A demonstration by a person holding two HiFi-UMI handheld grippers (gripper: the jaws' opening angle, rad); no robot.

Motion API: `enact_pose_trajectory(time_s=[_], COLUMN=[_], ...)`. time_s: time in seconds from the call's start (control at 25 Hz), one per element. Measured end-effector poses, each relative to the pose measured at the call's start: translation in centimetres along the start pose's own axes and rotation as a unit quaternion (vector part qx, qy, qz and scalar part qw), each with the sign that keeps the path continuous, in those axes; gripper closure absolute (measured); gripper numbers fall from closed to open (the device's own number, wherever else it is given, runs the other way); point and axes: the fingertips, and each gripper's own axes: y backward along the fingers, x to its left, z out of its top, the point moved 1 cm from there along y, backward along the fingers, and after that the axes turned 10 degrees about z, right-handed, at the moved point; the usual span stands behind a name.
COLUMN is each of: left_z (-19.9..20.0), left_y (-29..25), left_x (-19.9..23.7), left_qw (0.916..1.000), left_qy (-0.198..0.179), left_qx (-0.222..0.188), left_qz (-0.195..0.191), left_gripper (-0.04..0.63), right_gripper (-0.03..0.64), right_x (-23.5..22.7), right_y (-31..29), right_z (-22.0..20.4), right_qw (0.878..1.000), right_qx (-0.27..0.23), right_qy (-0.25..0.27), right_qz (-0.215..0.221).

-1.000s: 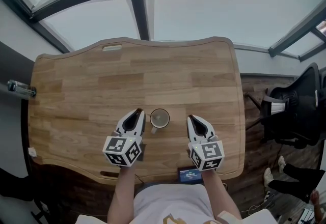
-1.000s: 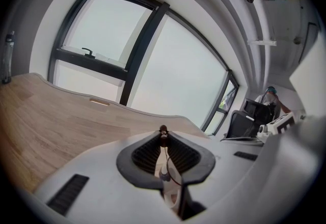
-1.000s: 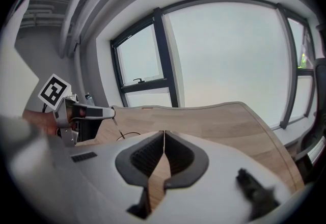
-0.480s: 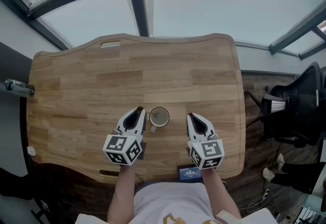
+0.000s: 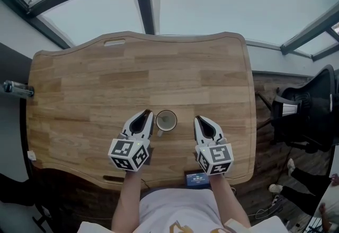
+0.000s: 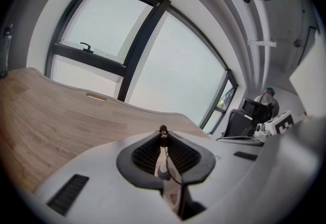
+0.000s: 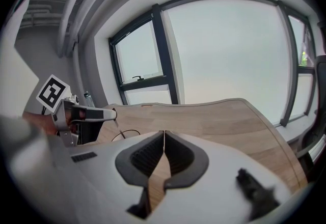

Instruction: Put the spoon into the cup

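Observation:
A pale cup (image 5: pixel 166 121) stands on the wooden table (image 5: pixel 106 83) near its front edge, between my two grippers. My left gripper (image 5: pixel 146 115) sits just left of the cup's rim, shut on a thin spoon (image 6: pixel 163 169) whose handle runs between the pads. In the right gripper view the spoon (image 7: pixel 116 122) hangs from the left gripper (image 7: pixel 113 113) down toward the cup's rim (image 7: pixel 127 133). My right gripper (image 5: pixel 199 120) rests to the right of the cup, shut, with nothing between its jaws (image 7: pixel 164 133).
A small device with a lit screen (image 5: pixel 197 179) lies at the table's front edge. A black office chair (image 5: pixel 310 115) stands to the right. A bottle (image 5: pixel 13 89) sticks out at the table's left edge. Windows run behind the table.
My left gripper has edged slightly right, closer to the cup. The right gripper has not moved.

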Motion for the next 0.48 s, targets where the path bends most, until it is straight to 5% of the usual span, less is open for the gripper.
enact_pose_trajectory(time_s=[0.48], left_z=[-0.2], left_y=[-0.49], left_x=[-0.14], left_qw=[1.0], left_qy=[0.004], left_qx=[0.002], left_qz=[-0.006], left_gripper=[0.548], right_gripper=[0.584], right_x=[0.07], right_y=[-0.85], right_z=[-0.14], right_qw=[1.0], right_qx=[0.008], right_qy=[0.002], right_qz=[0.006])
